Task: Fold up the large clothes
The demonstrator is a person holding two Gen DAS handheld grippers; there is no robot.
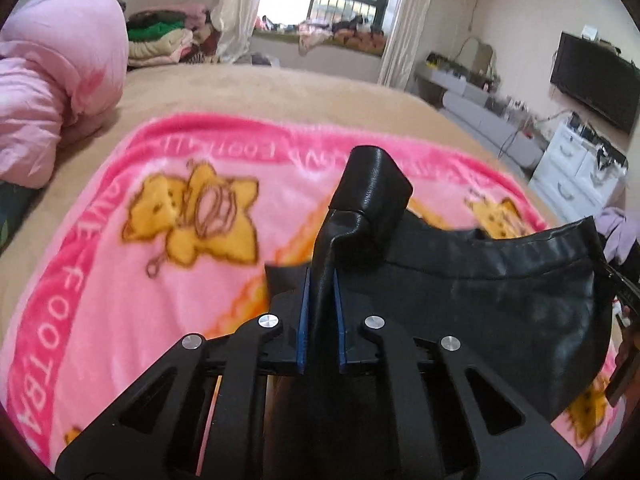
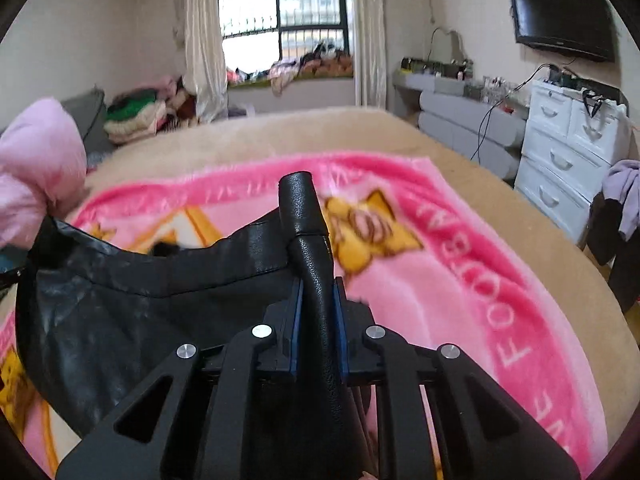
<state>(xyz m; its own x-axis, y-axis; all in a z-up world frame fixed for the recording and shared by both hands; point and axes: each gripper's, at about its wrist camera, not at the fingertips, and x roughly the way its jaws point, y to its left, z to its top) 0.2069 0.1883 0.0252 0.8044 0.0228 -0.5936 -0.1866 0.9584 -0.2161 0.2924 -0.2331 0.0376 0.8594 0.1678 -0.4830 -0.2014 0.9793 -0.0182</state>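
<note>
1. The left gripper (image 1: 320, 312) is clamped on a fold of a black leather-look garment (image 1: 492, 292); its blue pads (image 1: 303, 320) press the fold from both sides, and the pinched corner stands up past the fingertips.
2. The right gripper (image 2: 318, 316) is likewise closed on the black leather-look garment (image 2: 132, 304), with another upright corner of it squeezed between its blue pads (image 2: 295, 320).
3. Between the two grippers the garment hangs in a slack curve, its upper edge sagging from one pinched corner to the other.
4. The garment's lower part is over a pink blanket (image 1: 140, 288) with yellow cartoon figures; whether it rests on it cannot be told.
5. The blanket is spread on a beige bed (image 2: 280, 132), toward the bed's near edge, and its far border stops short of the bed's far edge.
6. A pink quilted jacket (image 1: 60, 72) is bunched at the bed's left edge, beside the blanket's left border.
</note>
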